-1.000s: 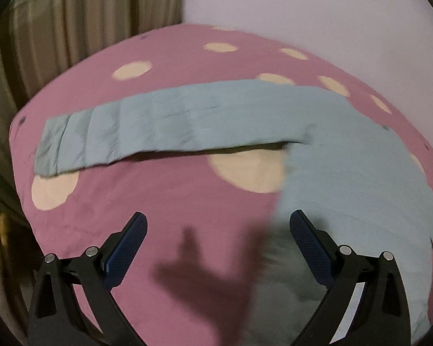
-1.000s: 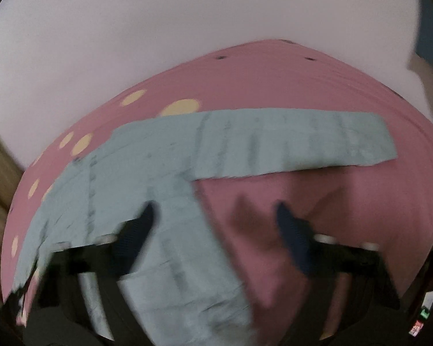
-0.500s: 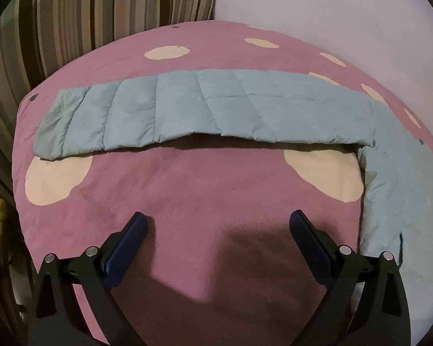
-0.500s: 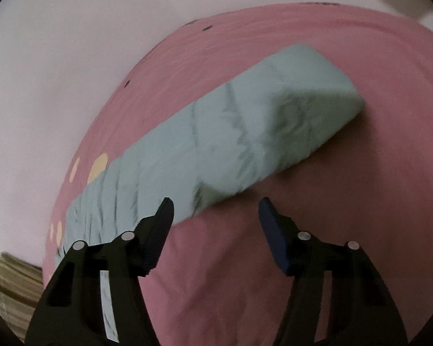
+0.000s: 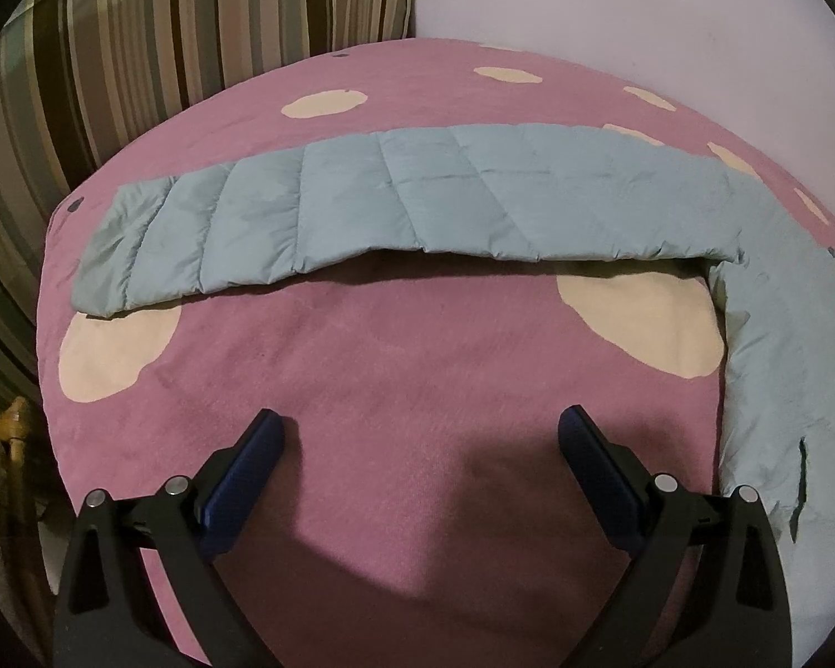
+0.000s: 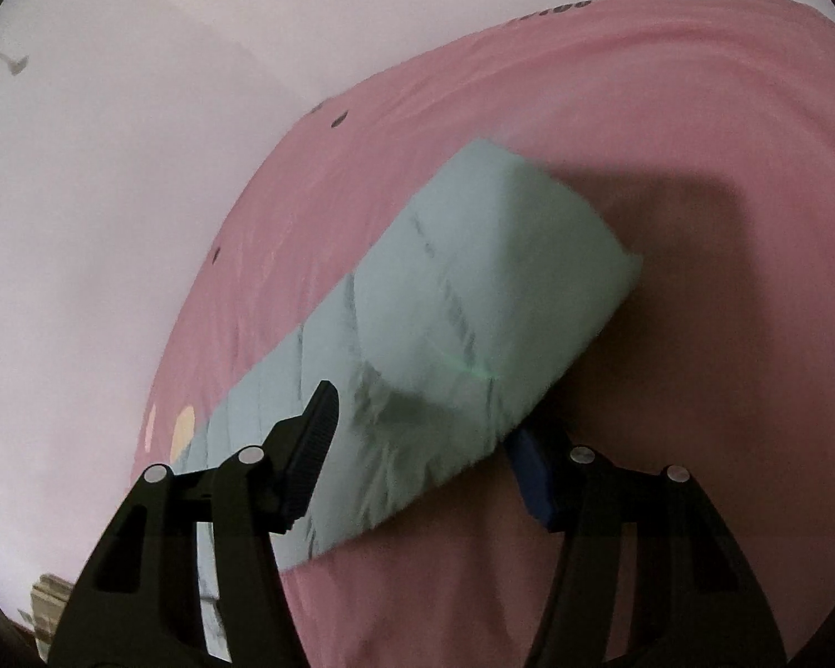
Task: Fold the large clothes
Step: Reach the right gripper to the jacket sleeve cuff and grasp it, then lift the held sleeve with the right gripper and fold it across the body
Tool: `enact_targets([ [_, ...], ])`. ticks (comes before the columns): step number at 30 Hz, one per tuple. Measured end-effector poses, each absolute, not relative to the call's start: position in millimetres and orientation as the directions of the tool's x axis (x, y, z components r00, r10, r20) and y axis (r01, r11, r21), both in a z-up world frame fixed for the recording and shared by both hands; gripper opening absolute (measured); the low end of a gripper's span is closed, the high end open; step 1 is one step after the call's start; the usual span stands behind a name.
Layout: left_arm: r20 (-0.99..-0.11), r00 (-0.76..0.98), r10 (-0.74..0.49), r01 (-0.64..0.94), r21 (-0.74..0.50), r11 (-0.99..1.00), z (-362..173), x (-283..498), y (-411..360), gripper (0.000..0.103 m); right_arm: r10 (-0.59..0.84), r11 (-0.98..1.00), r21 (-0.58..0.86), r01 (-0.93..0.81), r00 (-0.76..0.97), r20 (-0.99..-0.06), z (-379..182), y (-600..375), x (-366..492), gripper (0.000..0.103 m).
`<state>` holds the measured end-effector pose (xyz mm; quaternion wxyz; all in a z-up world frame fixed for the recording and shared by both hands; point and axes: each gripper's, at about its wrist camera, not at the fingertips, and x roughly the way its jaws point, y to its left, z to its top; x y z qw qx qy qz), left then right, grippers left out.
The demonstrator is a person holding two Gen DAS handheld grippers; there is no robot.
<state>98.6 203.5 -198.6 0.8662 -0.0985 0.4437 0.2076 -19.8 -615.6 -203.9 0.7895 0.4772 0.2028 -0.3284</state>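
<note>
Quilted blue jacket [image 5: 428,206] spread flat on pink spotted bed [image 5: 395,389], sleeves outstretched; no fold visible yet. Left claw [image 5: 417,445] wide open, empty, sleeve well ahead. Right claw [image 6: 423,434] closing, sleeve [image 6: 473,300] between jaws, not yet pinched. Folding all remains.

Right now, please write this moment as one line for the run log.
stage: grasping sleeve | left tool: open, empty, above pink bedcover | right tool: closing around sleeve of quilted blue jacket, sleeve between the jaws
</note>
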Motion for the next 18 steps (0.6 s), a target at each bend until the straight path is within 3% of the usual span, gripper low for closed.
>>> enact_targets([
  [1, -0.810, 0.517, 0.277, -0.448, 0.021, 0.894, -198.8, 98.7, 202.7, 0.098, -0.331, 0.323, 0.617, 0.717, 0.697, -0.637, -204.8, -617.9, -19.5, 0.052],
  [6, -0.796, 0.490, 0.355, -0.479, 0.094, 0.873, -195.4, 98.0, 198.9, 0.098, -0.349, 0.316, 0.598, 0.737, 0.676, -0.649, -205.5, -625.9, -21.7, 0.014],
  [8, -0.786, 0.472, 0.400, -0.487, 0.146, 0.861, -195.0, 97.7, 198.0, 0.098, -0.348, 0.322, 0.604, 0.729, 0.685, -0.640, -205.3, -625.5, -19.9, 0.006],
  [15, -0.720, 0.401, 0.567, -0.492, 0.353, 0.796, -196.8, 101.3, 195.3, 0.099, -0.414, 0.449, 0.527, 0.722, 0.691, -0.593, -163.3, -597.1, -4.0, 0.004],
  [18, -0.711, 0.400, 0.578, -0.494, 0.364, 0.790, -197.9, 99.9, 196.0, 0.099, -0.422, 0.534, 0.478, 0.698, 0.709, -0.565, -136.8, -574.9, 11.9, 0.004],
])
